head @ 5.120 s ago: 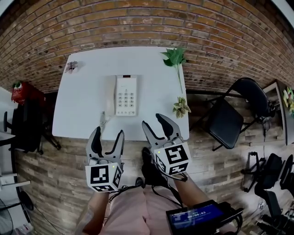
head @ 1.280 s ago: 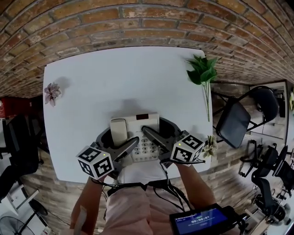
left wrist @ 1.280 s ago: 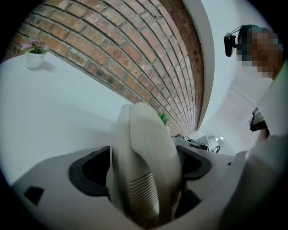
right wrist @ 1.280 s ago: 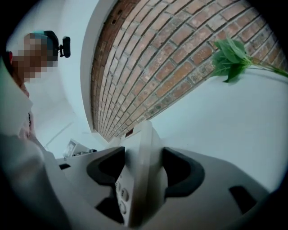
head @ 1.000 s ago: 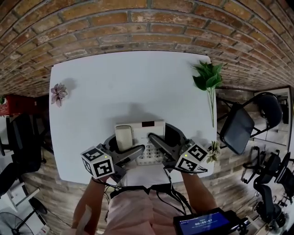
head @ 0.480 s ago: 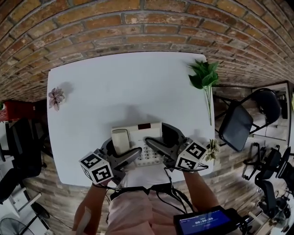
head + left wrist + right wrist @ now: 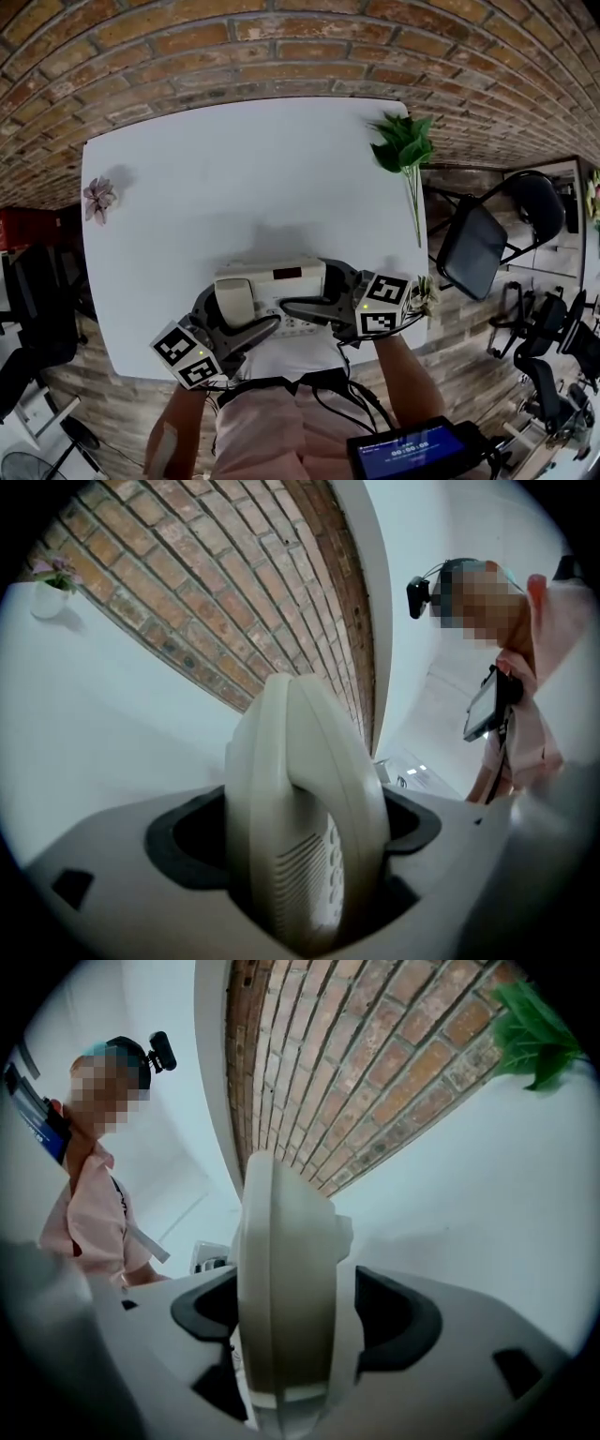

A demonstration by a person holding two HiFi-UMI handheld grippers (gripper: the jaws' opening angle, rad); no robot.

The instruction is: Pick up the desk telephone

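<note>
Gripping: left tool (image 7: 234, 311) — clamped on handset end of desk telephone (image 7: 272, 277).
Opening: right tool (image 7: 314, 288) — telephone's other edge between its jaws.

Left hand-held gripper (image 7: 244, 311), jaws clamped.

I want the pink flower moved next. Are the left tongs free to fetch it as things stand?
Probably not. The left tongs are closed on the handset end of the desk telephone. The table lies bare between them and the pink flower, so only that grip holds them back.
</note>
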